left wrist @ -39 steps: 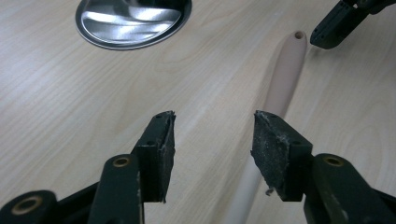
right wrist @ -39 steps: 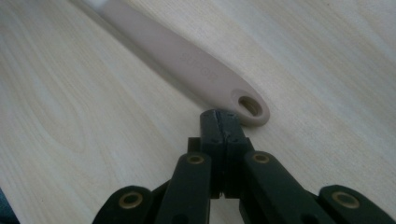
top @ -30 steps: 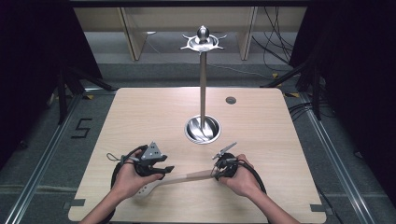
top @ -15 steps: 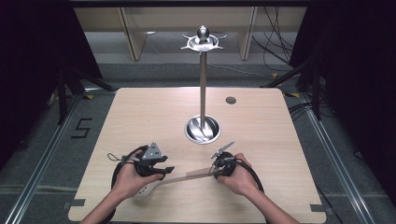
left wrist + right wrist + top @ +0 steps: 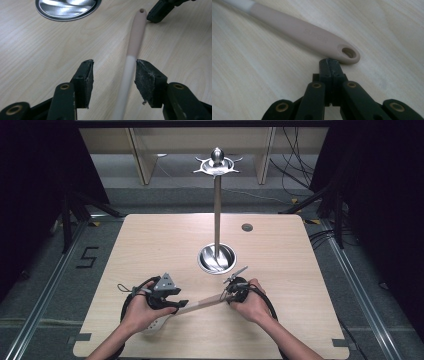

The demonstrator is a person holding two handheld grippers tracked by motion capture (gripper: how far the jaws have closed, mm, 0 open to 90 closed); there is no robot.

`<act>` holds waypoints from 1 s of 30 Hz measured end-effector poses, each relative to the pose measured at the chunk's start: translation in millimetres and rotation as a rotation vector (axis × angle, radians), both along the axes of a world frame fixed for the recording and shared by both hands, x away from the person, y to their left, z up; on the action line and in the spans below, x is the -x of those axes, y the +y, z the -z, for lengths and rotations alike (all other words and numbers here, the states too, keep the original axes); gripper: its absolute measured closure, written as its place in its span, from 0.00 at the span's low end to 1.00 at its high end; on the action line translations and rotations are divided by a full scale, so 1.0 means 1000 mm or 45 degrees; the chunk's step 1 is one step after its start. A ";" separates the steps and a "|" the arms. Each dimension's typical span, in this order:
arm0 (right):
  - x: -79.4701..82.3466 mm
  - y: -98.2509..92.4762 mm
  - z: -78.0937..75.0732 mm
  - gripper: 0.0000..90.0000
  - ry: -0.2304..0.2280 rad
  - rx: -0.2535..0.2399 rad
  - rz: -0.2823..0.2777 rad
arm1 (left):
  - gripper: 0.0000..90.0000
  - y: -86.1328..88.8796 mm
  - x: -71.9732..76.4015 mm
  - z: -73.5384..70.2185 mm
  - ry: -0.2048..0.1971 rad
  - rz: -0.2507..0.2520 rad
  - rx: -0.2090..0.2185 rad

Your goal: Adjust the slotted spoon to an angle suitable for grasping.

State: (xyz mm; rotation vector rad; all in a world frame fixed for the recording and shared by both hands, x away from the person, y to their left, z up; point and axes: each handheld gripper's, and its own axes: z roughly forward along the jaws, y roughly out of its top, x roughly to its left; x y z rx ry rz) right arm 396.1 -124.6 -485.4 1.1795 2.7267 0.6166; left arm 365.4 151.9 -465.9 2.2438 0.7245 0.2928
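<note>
A long utensil [image 5: 200,307] lies flat on the wooden table [image 5: 150,245], with a beige handle [image 5: 136,37] and a white lower shaft. Its white head pokes out under the left hand [image 5: 152,325]. My left gripper [image 5: 113,66] is open and straddles the white shaft, which rests against the right-hand pad [image 5: 147,75]. My right gripper [image 5: 330,65] is shut, its tip against the handle's end beside the hanging hole [image 5: 349,52]. The high view shows the left gripper [image 5: 175,305] and right gripper [image 5: 231,296] at the utensil's two ends.
A metal stand rises from a round shiny base [image 5: 216,259] at the table's middle, its pole topped by a hooked ring [image 5: 216,164]. A small dark disc [image 5: 246,227] sits at the back right. Cables loop behind both hands.
The right hand has edged slightly toward the handle's end. The left gripper and the utensil stay where they were.
</note>
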 end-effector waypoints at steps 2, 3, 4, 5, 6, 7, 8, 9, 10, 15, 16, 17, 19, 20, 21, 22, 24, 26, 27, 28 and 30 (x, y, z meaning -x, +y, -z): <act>-0.002 -0.001 0.001 1.00 -0.020 0.002 -0.007 | 0.52 -0.002 -0.001 0.002 0.005 0.011 -0.020; -0.001 -0.001 0.001 1.00 -0.011 -0.017 0.011 | 0.51 -0.004 -0.001 0.002 0.011 0.018 -0.030; -0.001 -0.002 0.000 1.00 -0.003 -0.006 0.018 | 0.50 -0.006 -0.002 0.003 0.017 0.025 -0.042; -0.002 -0.005 -0.001 1.00 -0.004 -0.007 0.011 | 0.49 -0.007 -0.003 0.003 0.013 0.037 -0.065; 0.000 -0.007 -0.004 1.00 -0.017 -0.024 0.023 | 0.47 -0.009 -0.003 0.003 0.033 0.044 -0.077; 0.003 -0.008 -0.008 0.99 -0.017 -0.071 0.032 | 0.46 -0.012 -0.004 0.004 0.040 0.050 -0.083; 0.007 -0.011 -0.013 0.97 0.007 -0.096 0.069 | 0.46 -0.014 -0.005 0.004 0.031 0.046 -0.085; 0.010 -0.016 -0.016 0.96 -0.008 -0.119 0.067 | 0.45 -0.015 -0.007 0.003 0.033 0.056 -0.088; 0.012 -0.022 -0.019 0.95 -0.029 -0.131 0.062 | 0.45 -0.017 -0.007 0.002 0.031 0.053 -0.088; 0.026 -0.061 -0.026 0.88 -0.109 -0.179 0.116 | 0.43 -0.019 -0.010 0.002 0.029 0.041 -0.061; 0.030 -0.068 -0.028 0.87 -0.098 -0.187 0.156 | 0.42 -0.019 -0.010 0.002 0.037 0.046 -0.066; 0.032 -0.077 -0.029 0.86 -0.127 -0.200 0.161 | 0.42 -0.019 -0.010 0.002 0.037 0.046 -0.066; 0.037 -0.090 -0.031 0.83 -0.148 -0.223 0.216 | 0.41 -0.019 -0.011 0.002 0.038 0.045 -0.064; 0.039 -0.096 -0.031 0.82 -0.173 -0.245 0.242 | 0.41 -0.019 -0.012 0.003 0.044 0.049 -0.058; 0.039 -0.096 -0.031 0.82 -0.173 -0.245 0.242 | 0.41 -0.019 -0.012 0.003 0.044 0.049 -0.058; 0.041 -0.108 -0.033 0.81 -0.207 -0.258 0.272 | 0.41 -0.019 -0.014 0.002 0.044 0.053 -0.067; 0.043 -0.117 -0.036 0.80 -0.161 -0.267 0.288 | 0.41 -0.020 -0.016 0.000 0.042 0.052 -0.067; 0.044 -0.123 -0.035 0.80 -0.179 -0.272 0.297 | 0.41 -0.022 -0.017 -0.001 0.046 0.054 -0.064; 0.045 -0.125 -0.035 0.79 -0.177 -0.270 0.305 | 0.41 -0.023 -0.018 -0.003 0.049 0.059 -0.070; 0.046 -0.126 -0.035 0.79 -0.184 -0.275 0.318 | 0.41 -0.024 -0.017 -0.004 0.034 0.059 -0.075; 0.047 -0.127 -0.035 0.79 -0.197 -0.268 0.327 | 0.41 -0.026 -0.017 -0.005 0.038 0.071 -0.083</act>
